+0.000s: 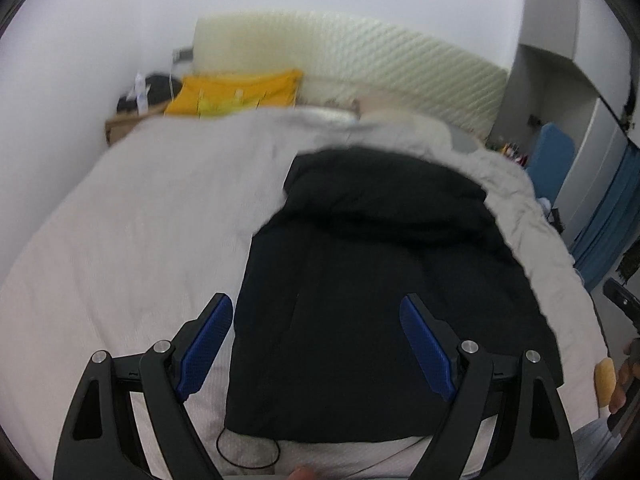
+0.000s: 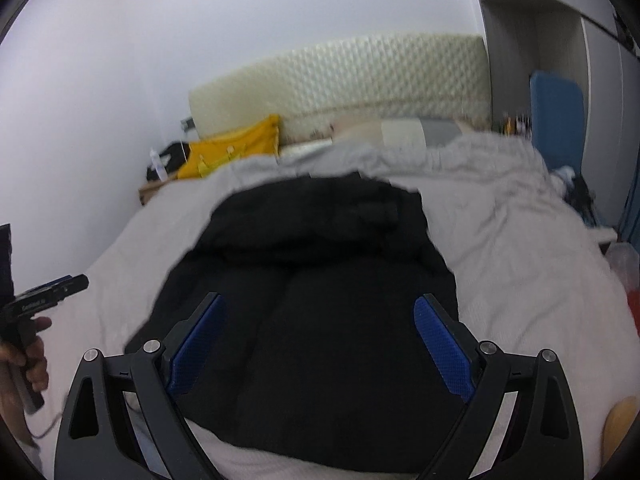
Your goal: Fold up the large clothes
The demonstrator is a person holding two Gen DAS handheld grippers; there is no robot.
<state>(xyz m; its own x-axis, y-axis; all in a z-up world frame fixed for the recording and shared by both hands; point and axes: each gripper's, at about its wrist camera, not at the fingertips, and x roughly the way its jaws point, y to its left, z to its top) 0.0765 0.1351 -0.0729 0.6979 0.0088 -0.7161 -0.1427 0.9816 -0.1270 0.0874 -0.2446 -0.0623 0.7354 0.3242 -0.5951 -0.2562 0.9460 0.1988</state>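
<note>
A large black garment (image 1: 372,300) lies spread on the bed, its far end folded over in a thick band; it also shows in the right wrist view (image 2: 312,312). My left gripper (image 1: 316,308) is open and empty, held above the garment's near left part, left finger over the bedding. My right gripper (image 2: 318,308) is open and empty above the garment's near middle. The left gripper's body (image 2: 44,296) shows at the left edge of the right wrist view, held in a hand. The right gripper's body (image 1: 620,304) shows at the right edge of the left wrist view.
The bed has a light grey cover (image 1: 140,208) and a cream quilted headboard (image 2: 360,80). A yellow cloth (image 1: 236,92) lies at the far left by a small table with dark items (image 1: 140,96). A blue panel (image 2: 556,120) and wardrobe stand at right. A thin black cord (image 1: 244,456) lies near the front.
</note>
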